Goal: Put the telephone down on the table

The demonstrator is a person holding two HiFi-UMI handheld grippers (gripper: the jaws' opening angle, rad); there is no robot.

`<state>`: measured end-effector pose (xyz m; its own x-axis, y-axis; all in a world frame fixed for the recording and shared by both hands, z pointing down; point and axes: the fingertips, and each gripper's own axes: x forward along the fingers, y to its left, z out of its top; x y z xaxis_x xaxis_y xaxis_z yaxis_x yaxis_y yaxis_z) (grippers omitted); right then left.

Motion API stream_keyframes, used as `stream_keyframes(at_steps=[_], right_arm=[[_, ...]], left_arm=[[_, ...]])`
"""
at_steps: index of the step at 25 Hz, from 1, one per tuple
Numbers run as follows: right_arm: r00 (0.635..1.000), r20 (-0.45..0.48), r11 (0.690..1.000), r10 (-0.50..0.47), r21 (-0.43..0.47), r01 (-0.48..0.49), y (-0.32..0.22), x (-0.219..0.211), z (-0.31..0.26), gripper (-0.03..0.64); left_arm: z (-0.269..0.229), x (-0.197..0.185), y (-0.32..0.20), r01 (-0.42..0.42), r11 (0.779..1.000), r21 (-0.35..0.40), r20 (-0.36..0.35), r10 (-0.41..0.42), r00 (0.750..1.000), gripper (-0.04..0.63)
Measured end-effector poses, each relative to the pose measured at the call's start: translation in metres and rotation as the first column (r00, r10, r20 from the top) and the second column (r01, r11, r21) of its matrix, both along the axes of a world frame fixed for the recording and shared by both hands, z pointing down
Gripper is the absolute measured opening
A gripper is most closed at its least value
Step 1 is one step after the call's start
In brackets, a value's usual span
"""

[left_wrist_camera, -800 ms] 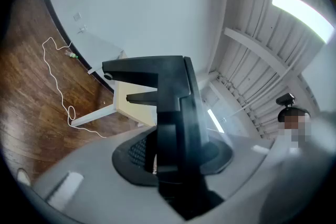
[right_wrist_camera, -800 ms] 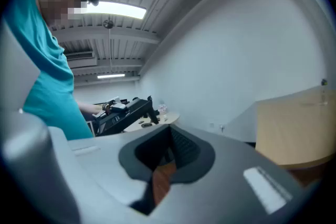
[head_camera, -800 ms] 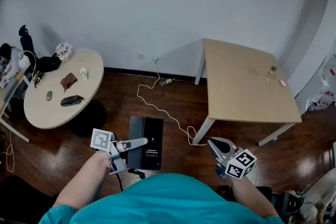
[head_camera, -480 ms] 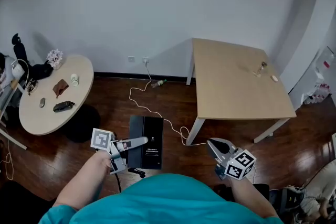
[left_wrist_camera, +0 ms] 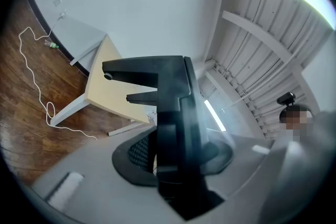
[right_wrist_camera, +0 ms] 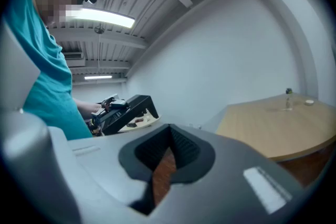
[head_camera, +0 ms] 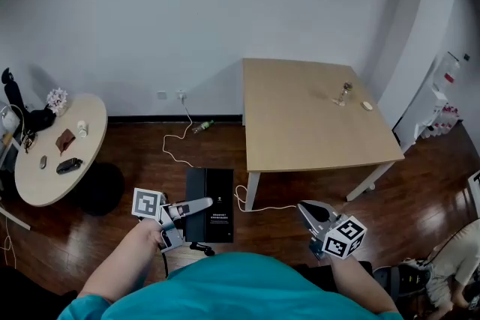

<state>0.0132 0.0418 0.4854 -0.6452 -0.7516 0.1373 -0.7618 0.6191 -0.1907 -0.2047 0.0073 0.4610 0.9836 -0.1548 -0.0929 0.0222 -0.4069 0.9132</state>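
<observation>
The telephone (head_camera: 210, 215) is a flat black unit held out over the wood floor, with my left gripper (head_camera: 193, 204) shut on its near end. In the left gripper view the telephone (left_wrist_camera: 170, 113) stands dark between the grey jaws and hides much of the scene. The right gripper view shows the telephone (right_wrist_camera: 128, 112) in the left gripper (right_wrist_camera: 113, 104) from the side. My right gripper (head_camera: 306, 207) hangs at the lower right, shut and holding nothing. The square beige table (head_camera: 315, 116) with white legs stands ahead, apart from both grippers.
A small bottle (head_camera: 345, 92) and a white bit (head_camera: 367, 106) sit on the square table's far right. A round table (head_camera: 52, 161) with several small items stands at the left. A white cable (head_camera: 176, 150) trails over the floor. A person (head_camera: 450, 270) crouches at the lower right.
The view has swung to the right: the square table and the round table have slid left in the picture. Both grippers keep their places, the telephone still in the left one.
</observation>
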Motion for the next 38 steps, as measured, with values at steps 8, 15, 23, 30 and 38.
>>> stream_keyframes(at_steps=[8,15,23,30,38], right_arm=[[0.996,0.028,0.996,0.083,-0.022,-0.083,-0.016,0.037,0.006,0.002],[0.985,-0.001,0.985,0.172,-0.030,-0.172,-0.065,0.056,-0.002,0.002],[0.951,-0.006,0.950,0.310,-0.033,-0.310,-0.119,0.078,-0.007,0.002],[0.934,-0.010,0.933,0.358,-0.043,-0.358,-0.143,0.108,-0.005,0.002],[0.932,-0.001,0.931,0.362,-0.045,-0.362,-0.151,0.186,0.003,0.002]], left_arm=[[0.006,0.040,-0.027,-0.086,0.996,-0.027,0.005,0.086,0.996,0.170],[0.005,0.062,-0.098,-0.171,0.985,-0.029,-0.043,0.170,0.984,0.172],[0.001,0.075,-0.181,-0.298,0.955,0.005,-0.011,0.298,0.955,0.172],[0.007,0.108,-0.207,-0.352,0.936,-0.012,-0.002,0.352,0.936,0.172],[0.010,0.191,-0.217,-0.346,0.938,-0.023,-0.006,0.346,0.938,0.172]])
